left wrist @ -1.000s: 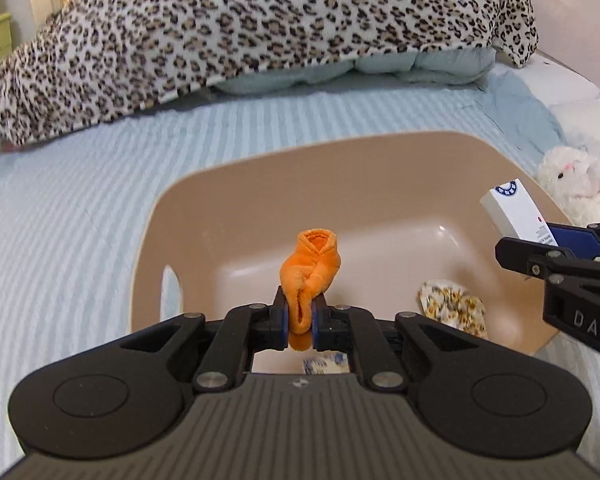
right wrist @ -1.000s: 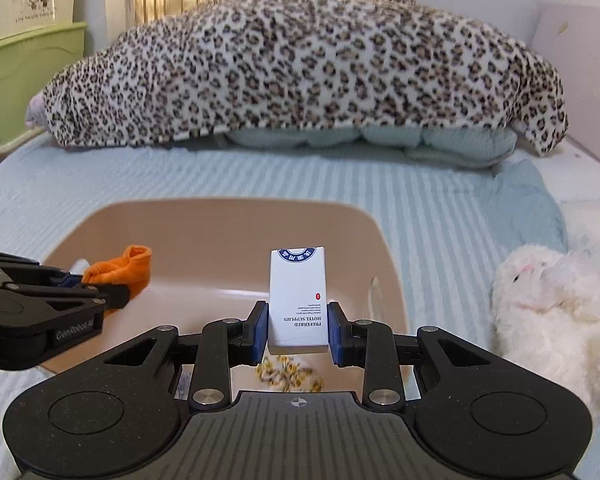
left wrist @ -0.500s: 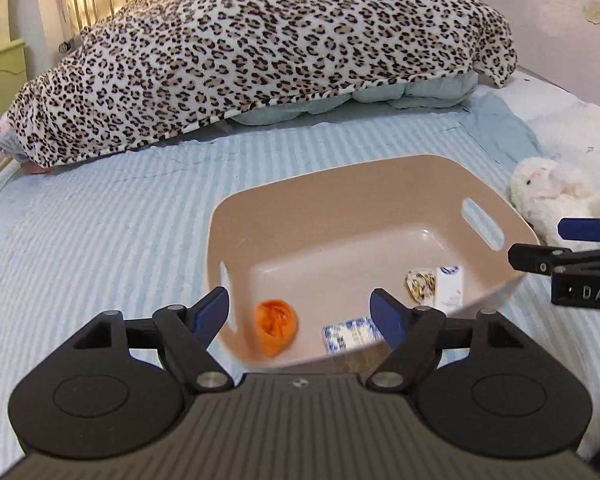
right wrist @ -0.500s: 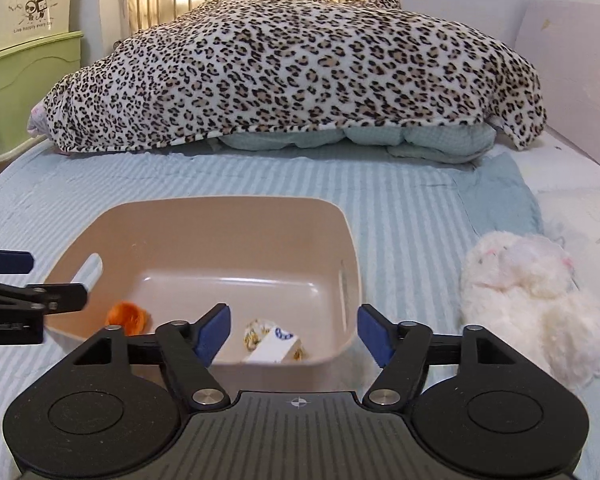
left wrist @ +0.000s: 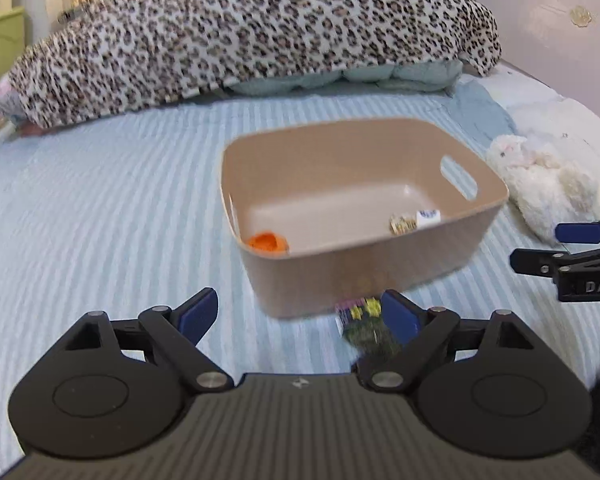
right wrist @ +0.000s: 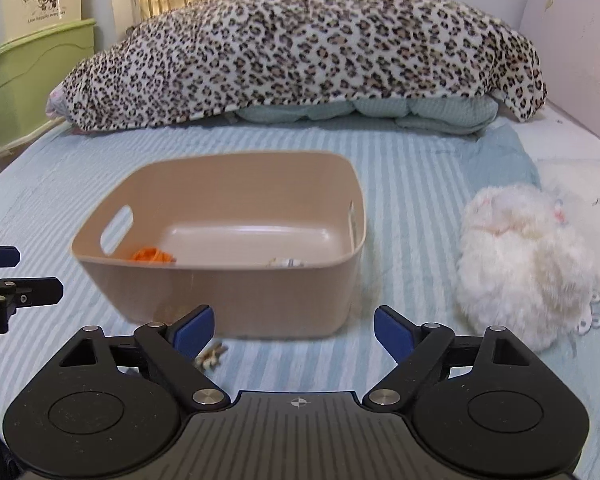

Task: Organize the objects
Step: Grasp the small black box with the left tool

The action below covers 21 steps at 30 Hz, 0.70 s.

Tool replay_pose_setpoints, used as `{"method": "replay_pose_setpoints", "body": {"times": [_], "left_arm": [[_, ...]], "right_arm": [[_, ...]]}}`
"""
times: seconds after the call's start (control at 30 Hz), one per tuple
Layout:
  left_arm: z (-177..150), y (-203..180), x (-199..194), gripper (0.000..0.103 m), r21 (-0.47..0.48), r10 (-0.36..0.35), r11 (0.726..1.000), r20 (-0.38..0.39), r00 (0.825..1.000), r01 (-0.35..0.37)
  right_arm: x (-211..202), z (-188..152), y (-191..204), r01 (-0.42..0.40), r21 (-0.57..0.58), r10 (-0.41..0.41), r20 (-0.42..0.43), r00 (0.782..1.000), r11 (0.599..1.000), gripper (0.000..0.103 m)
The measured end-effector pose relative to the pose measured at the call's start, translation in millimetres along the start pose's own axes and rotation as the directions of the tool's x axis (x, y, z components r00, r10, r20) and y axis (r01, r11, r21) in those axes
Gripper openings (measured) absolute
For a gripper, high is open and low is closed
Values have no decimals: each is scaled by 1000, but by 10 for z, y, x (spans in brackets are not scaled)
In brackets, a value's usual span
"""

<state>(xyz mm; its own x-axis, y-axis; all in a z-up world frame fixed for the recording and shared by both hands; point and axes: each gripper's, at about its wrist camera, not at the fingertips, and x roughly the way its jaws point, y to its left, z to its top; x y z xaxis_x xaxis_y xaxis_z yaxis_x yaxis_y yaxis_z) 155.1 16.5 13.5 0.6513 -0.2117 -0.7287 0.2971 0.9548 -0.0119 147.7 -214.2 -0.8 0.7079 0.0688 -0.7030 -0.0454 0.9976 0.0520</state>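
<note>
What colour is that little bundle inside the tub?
Orange, lying in the tan tub; clearest in the left wrist view.

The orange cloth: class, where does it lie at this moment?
In the left wrist view the orange cloth lies inside the beige bin, in its near left corner, apart from the white box.

"DAS" on right claw [left wrist: 572, 258]

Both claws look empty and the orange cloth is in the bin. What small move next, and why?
Probably lower the left claw onto the small dark packet lying on the bed just in front of the bin. It is outside the bin, right beside that claw's blue finger, and the claw is open.
</note>
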Motion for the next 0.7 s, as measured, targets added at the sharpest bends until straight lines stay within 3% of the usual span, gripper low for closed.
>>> {"method": "replay_pose_setpoints", "body": {"times": [0.2,0.47,0.7], "left_arm": [[-203,-48,155,89,23,-22,999,-61,998,24],[-430,-176,379,89,28,-103,994,-154,983,109],[-529,-298,648,89,15,-136,990,-186,973,141]], "right_arm": [[145,-241,50,-16,22,17,-72,997,1000,88],[213,-506,43,-14,37,18,-127,992,999,88],[302,-614,16,-17,29,22,-169,985,999,88]]}}
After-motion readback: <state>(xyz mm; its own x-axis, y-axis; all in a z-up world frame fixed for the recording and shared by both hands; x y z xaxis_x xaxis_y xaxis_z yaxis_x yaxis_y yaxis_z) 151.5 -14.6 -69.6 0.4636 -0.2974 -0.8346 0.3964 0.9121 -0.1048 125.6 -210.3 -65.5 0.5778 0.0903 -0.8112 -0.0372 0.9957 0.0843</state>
